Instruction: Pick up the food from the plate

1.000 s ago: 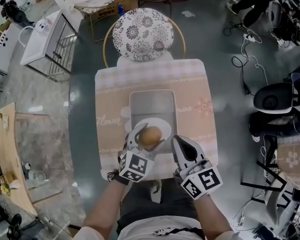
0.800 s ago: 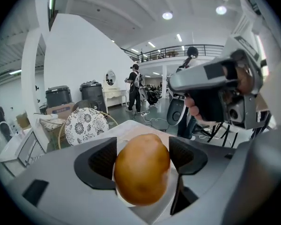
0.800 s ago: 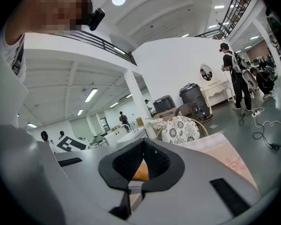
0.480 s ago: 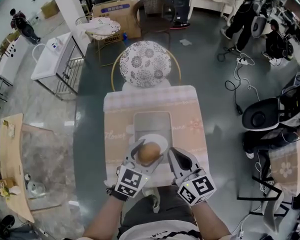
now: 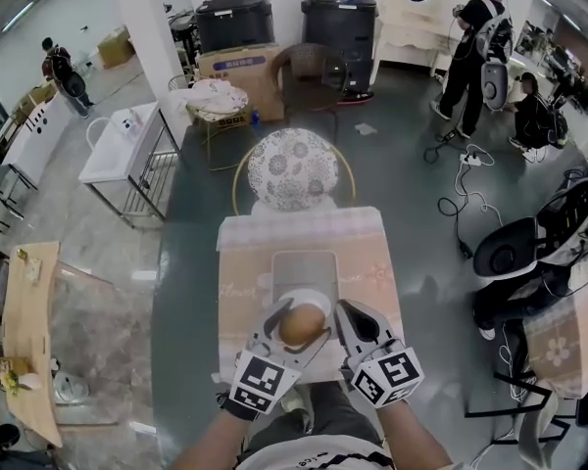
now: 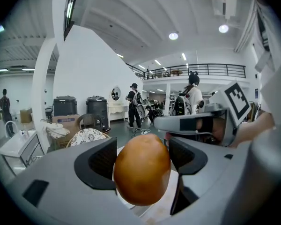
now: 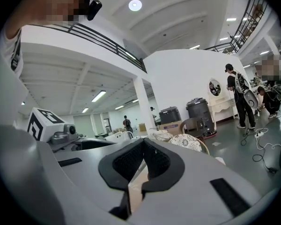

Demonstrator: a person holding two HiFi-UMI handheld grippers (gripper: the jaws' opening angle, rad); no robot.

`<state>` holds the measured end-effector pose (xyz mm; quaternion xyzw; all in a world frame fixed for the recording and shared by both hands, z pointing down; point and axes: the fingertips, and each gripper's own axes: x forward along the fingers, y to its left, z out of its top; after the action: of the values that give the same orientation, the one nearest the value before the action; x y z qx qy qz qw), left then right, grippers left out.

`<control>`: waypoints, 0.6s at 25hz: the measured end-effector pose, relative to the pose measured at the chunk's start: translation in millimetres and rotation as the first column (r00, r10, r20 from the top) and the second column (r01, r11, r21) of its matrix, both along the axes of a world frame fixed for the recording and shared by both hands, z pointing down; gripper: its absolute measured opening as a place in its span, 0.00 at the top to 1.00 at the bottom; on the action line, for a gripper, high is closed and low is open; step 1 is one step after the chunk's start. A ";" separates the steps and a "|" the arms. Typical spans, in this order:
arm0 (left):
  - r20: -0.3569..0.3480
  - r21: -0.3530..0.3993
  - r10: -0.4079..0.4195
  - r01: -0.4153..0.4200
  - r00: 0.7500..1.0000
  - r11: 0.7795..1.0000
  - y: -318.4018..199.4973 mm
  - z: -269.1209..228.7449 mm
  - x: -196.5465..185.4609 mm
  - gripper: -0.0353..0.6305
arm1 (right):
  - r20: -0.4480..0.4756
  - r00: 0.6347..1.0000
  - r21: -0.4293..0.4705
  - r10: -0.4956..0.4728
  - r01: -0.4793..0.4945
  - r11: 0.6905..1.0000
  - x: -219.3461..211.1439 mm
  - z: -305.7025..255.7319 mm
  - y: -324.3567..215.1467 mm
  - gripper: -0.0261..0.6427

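Note:
A round golden-brown bun (image 5: pixel 300 325) (image 6: pixel 142 174) is held between the jaws of my left gripper (image 5: pixel 299 323) (image 6: pixel 143 159), lifted off the white plate (image 5: pixel 305 301), which sits on a grey tray (image 5: pixel 305 265) on the small table. The plate's rim shows just beyond the bun. My right gripper (image 5: pixel 350 323) (image 7: pixel 141 167) hangs beside the left one, its jaws pressed together with nothing between them. Both point up and away from the table.
The table (image 5: pixel 304 238) has a pink patterned cloth. A round-backed chair with a floral cushion (image 5: pixel 292 169) stands at its far side. Beyond are a white trolley (image 5: pixel 125 135), two dark bins (image 5: pixel 237 15), a cardboard box and people standing at the back right (image 5: pixel 479 37).
Both grippers have risen with the bun, and the head camera has tilted up, so the table looks smaller and more of the hall shows.

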<state>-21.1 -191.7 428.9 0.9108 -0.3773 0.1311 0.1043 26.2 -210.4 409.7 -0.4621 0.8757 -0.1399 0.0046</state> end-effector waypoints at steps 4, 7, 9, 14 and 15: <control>-0.028 0.021 -0.006 0.007 1.000 1.000 12.9 -27.0 -2.1 0.42 | -0.013 1.000 0.029 -0.003 0.004 1.000 -1.8 -21.5 4.0 0.94; -0.044 0.033 -0.012 0.014 0.999 0.999 22.3 -39.5 -6.8 0.42 | -0.020 1.000 0.048 -0.007 0.008 0.999 -4.5 -32.4 7.2 0.94; -0.057 0.042 -0.018 0.020 0.998 0.999 25.8 -47.6 -11.0 0.42 | -0.017 1.000 0.062 -0.005 0.006 0.998 -6.0 -40.4 8.1 0.94; -0.084 0.069 -0.028 0.034 0.996 0.997 27.5 -72.4 -21.3 0.42 | -0.026 1.000 0.097 -0.015 0.018 0.995 -13.4 -62.5 11.3 0.94; -0.093 0.078 -0.028 0.035 0.995 0.996 28.3 -78.2 -23.0 0.42 | -0.028 0.999 0.100 -0.018 0.021 0.995 -14.4 -65.6 12.4 0.94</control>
<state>-44.0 -163.4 350.8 0.9132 -0.3914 0.0725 0.0873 11.8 -197.9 344.1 -0.4545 0.8861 -0.0895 0.0146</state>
